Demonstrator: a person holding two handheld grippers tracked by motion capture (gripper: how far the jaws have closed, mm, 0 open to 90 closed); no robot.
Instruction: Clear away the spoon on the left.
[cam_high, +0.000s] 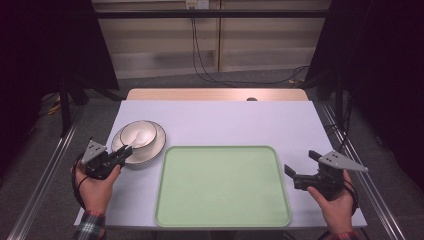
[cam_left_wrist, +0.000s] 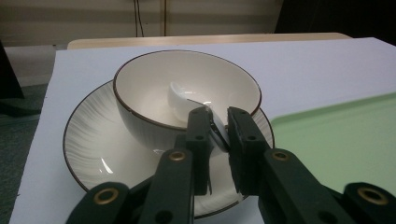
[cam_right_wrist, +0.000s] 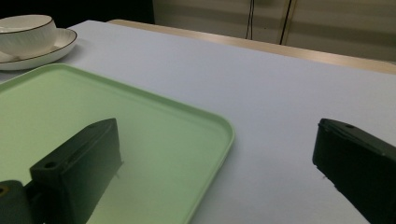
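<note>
A white bowl (cam_high: 146, 131) with a dark rim stands on a white plate (cam_high: 152, 155) at the table's left. In the bowl lies a white spoon (cam_high: 140, 136), its handle leaning over the near rim. My left gripper (cam_high: 125, 152) reaches in from the near left, shut on that handle. In the left gripper view the bowl (cam_left_wrist: 149, 84) sits on the plate (cam_left_wrist: 88, 135), and the spoon (cam_left_wrist: 180, 95) runs down into my left gripper (cam_left_wrist: 218, 122), whose two black jaws pinch its handle. My right gripper (cam_high: 300, 161) rests open and holds nothing, just right of the green tray (cam_high: 222, 185).
In the right gripper view, my right gripper (cam_right_wrist: 217, 135) straddles the corner of the pale green tray (cam_right_wrist: 56, 107), with the bowl (cam_right_wrist: 23, 32) and plate (cam_right_wrist: 56, 49) far off. The white table cover (cam_high: 225, 120) ends at a wooden strip (cam_high: 215, 94). Metal rails flank the table.
</note>
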